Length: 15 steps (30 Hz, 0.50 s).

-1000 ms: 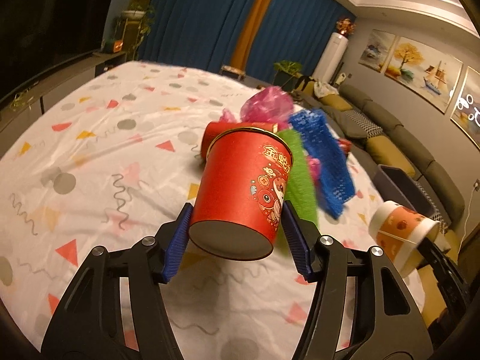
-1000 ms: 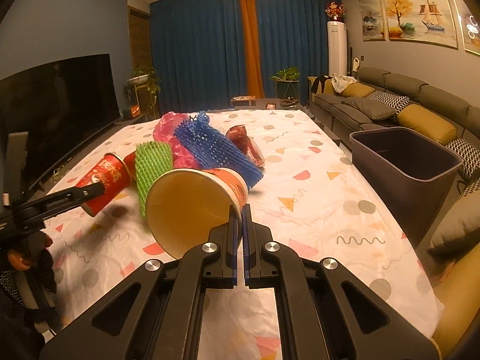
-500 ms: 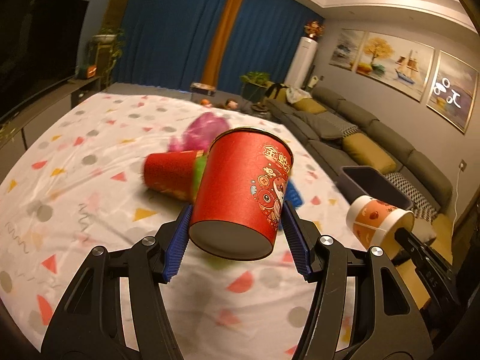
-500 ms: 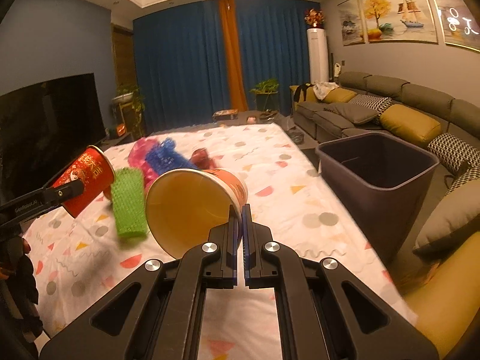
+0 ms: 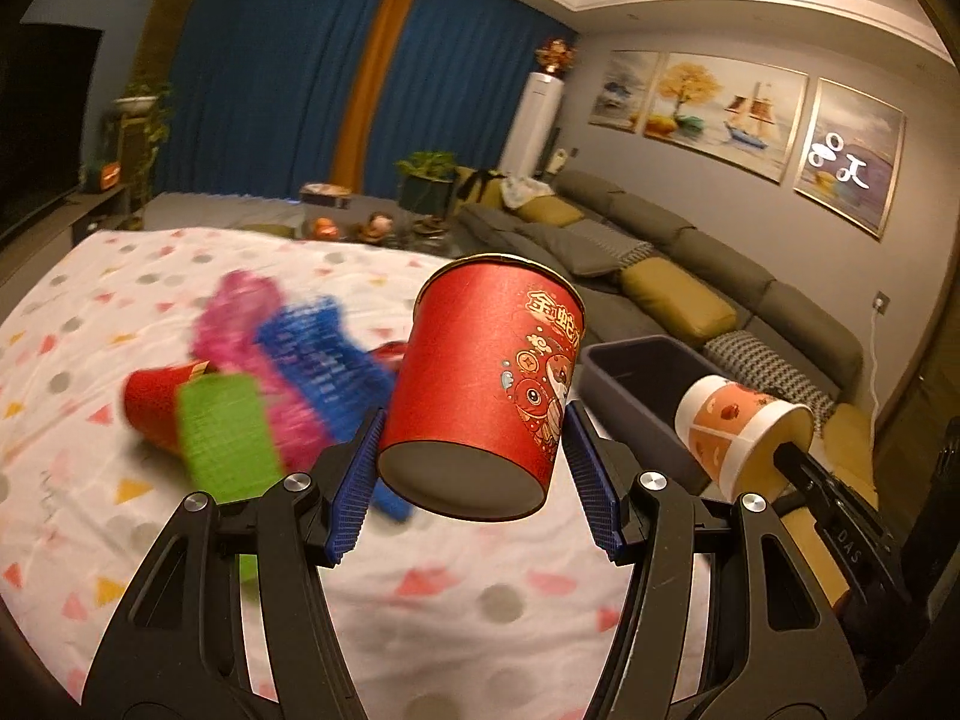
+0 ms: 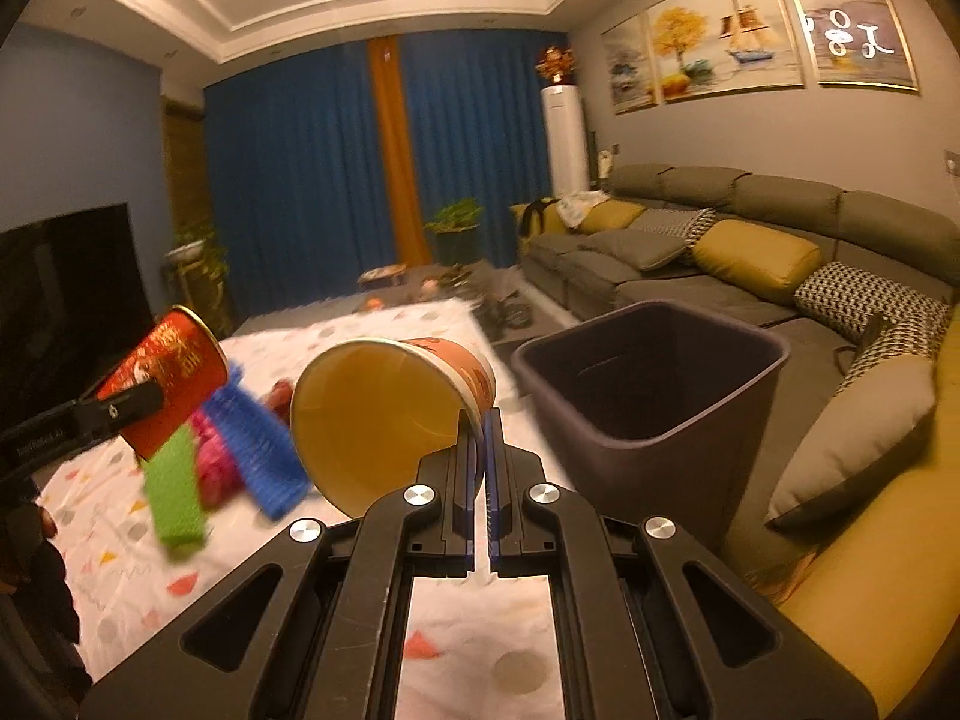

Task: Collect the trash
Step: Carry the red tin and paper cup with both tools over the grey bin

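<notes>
Your left gripper (image 5: 474,474) clamps the red cup (image 5: 486,384) by its lower sides, 1 blue pad on each flank, with the cup tilted so its dark base faces the camera and its mouth leans toward 1 o'clock. Your right gripper (image 6: 478,420) is pressed almost together, pinching the rim of the orange cup (image 6: 384,408); that cup lies on its side in the air, its open mouth turned toward the lens.

In the right wrist view the dark bin (image 6: 654,396) stands on the floor at about 2 o'clock of the orange cup, just off the edge of the table's patterned cloth (image 6: 468,648), with the grey sofa (image 6: 720,222) behind it.

On the cloth at about 9 o'clock of the held red cup lie more scraps: a second red cup (image 5: 150,405) on its side, a green mesh sleeve (image 5: 225,435), a blue mesh sleeve (image 5: 318,360) and something pink (image 5: 234,312), too blurred to name with confidence.
</notes>
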Each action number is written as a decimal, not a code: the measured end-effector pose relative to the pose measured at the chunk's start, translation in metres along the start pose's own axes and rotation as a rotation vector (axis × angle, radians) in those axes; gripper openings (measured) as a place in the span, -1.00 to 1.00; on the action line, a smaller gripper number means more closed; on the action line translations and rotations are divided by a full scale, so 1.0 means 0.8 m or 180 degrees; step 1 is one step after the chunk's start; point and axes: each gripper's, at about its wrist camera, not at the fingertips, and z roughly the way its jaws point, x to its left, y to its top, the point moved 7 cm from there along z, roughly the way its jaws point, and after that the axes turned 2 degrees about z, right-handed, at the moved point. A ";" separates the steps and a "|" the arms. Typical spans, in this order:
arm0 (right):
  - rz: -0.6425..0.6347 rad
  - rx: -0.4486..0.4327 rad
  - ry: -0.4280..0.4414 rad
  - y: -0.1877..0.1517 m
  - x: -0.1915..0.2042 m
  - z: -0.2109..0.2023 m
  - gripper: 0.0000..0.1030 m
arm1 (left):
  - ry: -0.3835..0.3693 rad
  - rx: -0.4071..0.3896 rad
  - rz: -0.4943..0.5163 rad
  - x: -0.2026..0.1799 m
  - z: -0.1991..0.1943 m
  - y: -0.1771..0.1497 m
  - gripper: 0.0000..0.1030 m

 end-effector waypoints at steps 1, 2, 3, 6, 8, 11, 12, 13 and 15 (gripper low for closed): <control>0.0017 -0.0016 -0.0026 0.006 -0.007 0.001 -0.92 | -0.0034 0.0011 0.0011 -0.005 0.005 0.002 0.13; 0.0032 -0.0036 -0.0052 0.012 -0.014 0.003 -0.92 | -0.0079 0.0023 0.0046 -0.016 0.013 0.007 0.13; 0.0032 -0.0052 -0.0080 0.016 -0.019 0.004 -0.92 | -0.0099 0.0014 0.0076 -0.025 0.019 0.010 0.13; 0.0043 -0.0104 -0.0193 0.029 -0.042 0.011 -0.92 | -0.0193 0.0030 0.0119 -0.048 0.040 0.024 0.13; 0.0083 -0.0109 -0.0256 0.036 -0.061 0.017 -0.92 | -0.0284 0.0054 0.0141 -0.064 0.053 0.031 0.13; 0.0158 -0.0138 -0.0352 0.045 -0.086 0.027 -0.92 | -0.0374 -0.0006 0.0211 -0.088 0.069 0.041 0.13; 0.0172 -0.0152 -0.0382 0.047 -0.093 0.030 -0.92 | -0.0407 -0.0002 0.0219 -0.096 0.076 0.041 0.13; 0.0179 -0.0158 -0.0406 0.048 -0.097 0.032 -0.92 | -0.0432 0.0026 0.0229 -0.103 0.085 0.039 0.13; 0.0209 -0.0164 -0.0460 0.052 -0.111 0.038 -0.92 | -0.0494 0.0081 0.0276 -0.121 0.104 0.035 0.13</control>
